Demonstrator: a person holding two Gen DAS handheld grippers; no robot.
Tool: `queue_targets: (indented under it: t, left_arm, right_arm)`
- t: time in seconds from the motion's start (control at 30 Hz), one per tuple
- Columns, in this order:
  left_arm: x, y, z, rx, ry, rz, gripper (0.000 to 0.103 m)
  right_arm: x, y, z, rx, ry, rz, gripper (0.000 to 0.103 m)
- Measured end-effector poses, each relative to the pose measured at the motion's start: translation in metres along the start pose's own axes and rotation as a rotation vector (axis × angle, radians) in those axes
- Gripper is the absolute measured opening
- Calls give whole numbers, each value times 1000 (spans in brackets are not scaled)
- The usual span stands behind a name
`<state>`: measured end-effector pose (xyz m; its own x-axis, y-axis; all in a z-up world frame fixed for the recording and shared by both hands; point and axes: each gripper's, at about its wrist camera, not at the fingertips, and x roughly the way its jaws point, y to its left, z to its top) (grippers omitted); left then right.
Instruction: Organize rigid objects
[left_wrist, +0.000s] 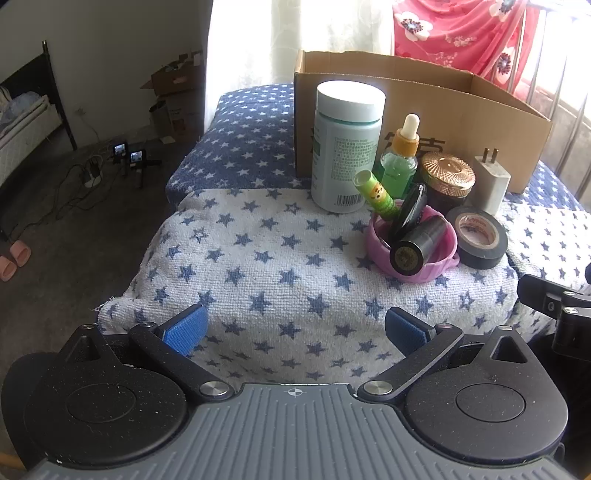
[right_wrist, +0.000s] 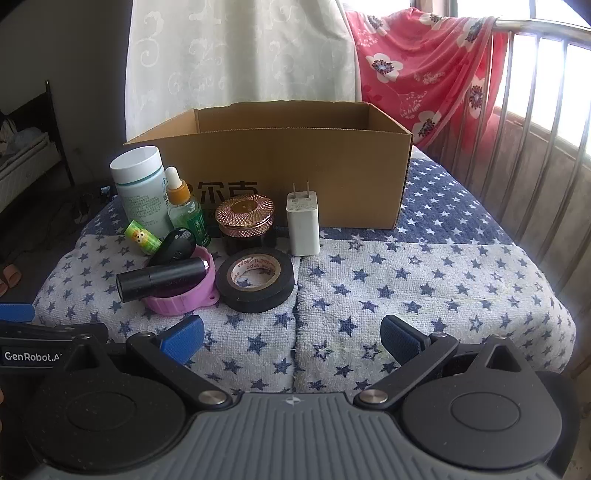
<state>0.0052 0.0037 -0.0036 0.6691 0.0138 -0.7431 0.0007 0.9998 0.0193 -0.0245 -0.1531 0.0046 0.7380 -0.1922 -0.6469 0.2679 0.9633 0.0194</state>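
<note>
A cluster of small items stands on a star-patterned towel (left_wrist: 258, 266) before an open cardboard box (right_wrist: 295, 173). There is a tall white bottle (left_wrist: 345, 147), a green dropper bottle (left_wrist: 400, 158), a copper-lidded jar (right_wrist: 244, 218), a white charger plug (right_wrist: 303, 223) and a roll of black tape (right_wrist: 255, 278). A pink bowl (right_wrist: 181, 297) holds a black cylinder (right_wrist: 159, 282), a black oval case (right_wrist: 177, 245) and a green tube (right_wrist: 142, 236). My left gripper (left_wrist: 293, 330) and right gripper (right_wrist: 291, 338) both hover open over the near towel, nothing between their fingers.
The towel lies on a blue starred bed cover (right_wrist: 450, 206). A metal railing (right_wrist: 535, 129) with a red flowered cloth (right_wrist: 424, 74) runs on the right. A white curtain (right_wrist: 240, 55) hangs behind the box. The floor at left holds cables and small cameras (left_wrist: 125, 155).
</note>
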Motion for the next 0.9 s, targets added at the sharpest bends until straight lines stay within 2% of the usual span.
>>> queue_targets:
  t: [0.9]
  left_arm:
    - [1, 1, -2, -2, 1, -2, 103]
  right_arm:
    - [1, 1, -1, -1, 1, 0, 103]
